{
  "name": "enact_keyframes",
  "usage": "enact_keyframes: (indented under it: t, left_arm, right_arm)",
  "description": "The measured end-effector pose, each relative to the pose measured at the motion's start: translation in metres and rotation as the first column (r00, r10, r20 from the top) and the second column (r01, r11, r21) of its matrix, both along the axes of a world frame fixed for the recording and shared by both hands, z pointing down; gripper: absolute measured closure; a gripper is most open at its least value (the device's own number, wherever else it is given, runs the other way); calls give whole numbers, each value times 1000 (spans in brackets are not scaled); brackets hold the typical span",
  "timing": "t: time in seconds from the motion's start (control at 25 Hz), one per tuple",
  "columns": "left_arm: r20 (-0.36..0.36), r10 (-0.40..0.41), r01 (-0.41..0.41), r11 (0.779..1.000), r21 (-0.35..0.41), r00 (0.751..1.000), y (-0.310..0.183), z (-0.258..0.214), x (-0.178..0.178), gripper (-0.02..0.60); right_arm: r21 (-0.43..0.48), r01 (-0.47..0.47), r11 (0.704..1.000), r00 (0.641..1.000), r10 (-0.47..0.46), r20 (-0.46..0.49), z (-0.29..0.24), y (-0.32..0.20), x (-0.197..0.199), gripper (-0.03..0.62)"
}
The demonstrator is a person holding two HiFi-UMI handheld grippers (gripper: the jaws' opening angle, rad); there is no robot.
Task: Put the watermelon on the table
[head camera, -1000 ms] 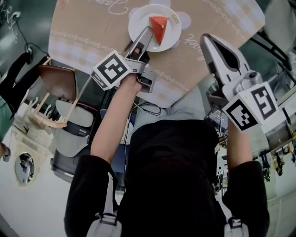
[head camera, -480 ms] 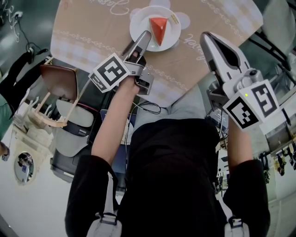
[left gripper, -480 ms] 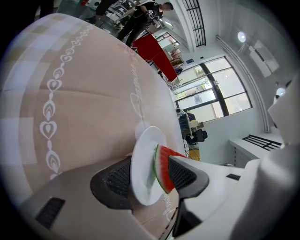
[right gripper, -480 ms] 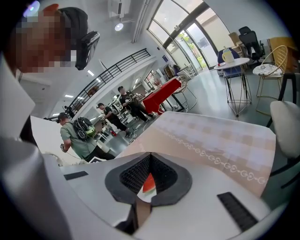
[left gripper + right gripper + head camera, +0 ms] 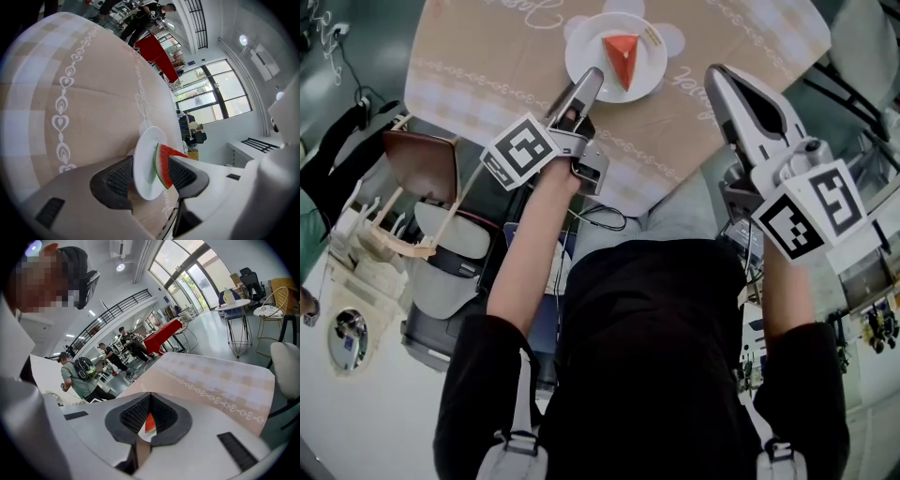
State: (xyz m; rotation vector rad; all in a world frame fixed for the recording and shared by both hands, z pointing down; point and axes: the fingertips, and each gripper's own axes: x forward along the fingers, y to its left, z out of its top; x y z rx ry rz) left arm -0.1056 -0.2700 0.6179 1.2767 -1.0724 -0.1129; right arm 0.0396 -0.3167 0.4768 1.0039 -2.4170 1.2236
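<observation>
Two hand-held grippers were out in front of the person in the black shirt [image 5: 647, 347]. The left arm reached forward with the forearm bare and nearly straight, and the left gripper [image 5: 592, 78] sloped down onto the round table with the beige patterned cloth [image 5: 487, 47]. Its tips lay at the near rim of the round white plate [image 5: 586, 47]. The left gripper's [image 5: 150, 166] jaws stood wide apart and had just been opening. The plate [image 5: 144, 167] and the red triangular watermelon slice with green rind [image 5: 163, 167] showed in the gap just ahead of them, and neither pad pressed on anything. The watermelon slice [image 5: 622, 54] sat on the plate, near the table's middle.

The right arm was bent at the person's side, and the right gripper [image 5: 717, 75] was raised over the table's near right edge, well apart from the plate and tipped downward. In the right gripper view the right gripper [image 5: 149, 399] was closed tip to tip and empty, with the slice [image 5: 150, 424] glimpsed far off behind the pads.
</observation>
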Motion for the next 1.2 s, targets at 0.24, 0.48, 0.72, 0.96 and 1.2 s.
enact_keyframes:
  t: [0.24, 0.48, 0.72, 0.96, 1.2]
  left_arm:
    - [7, -4, 4, 1000, -4, 1000, 8, 0, -4, 345]
    - [26, 13, -13, 1000, 0, 1000, 12, -2, -2, 345]
    - [147, 49, -54, 998, 25, 988, 12, -6, -12, 347]
    - [220, 70, -87, 994, 72, 973, 4, -16, -16, 347]
    - [391, 109, -179, 973, 146, 914, -1, -40, -22, 359]
  right_arm:
    - [-4, 7, 1000, 1000, -7, -4, 3, 3, 1, 583]
    - [10, 18, 1000, 1000, -17, -24, -1, -1, -2, 583]
    - [13, 26, 1000, 999, -26, -24, -2, -1, -2, 583]
    - [9, 32, 999, 999, -32, -11, 0, 2, -2, 583]
    - [22, 42, 999, 999, -42, -17, -9, 3, -13, 583]
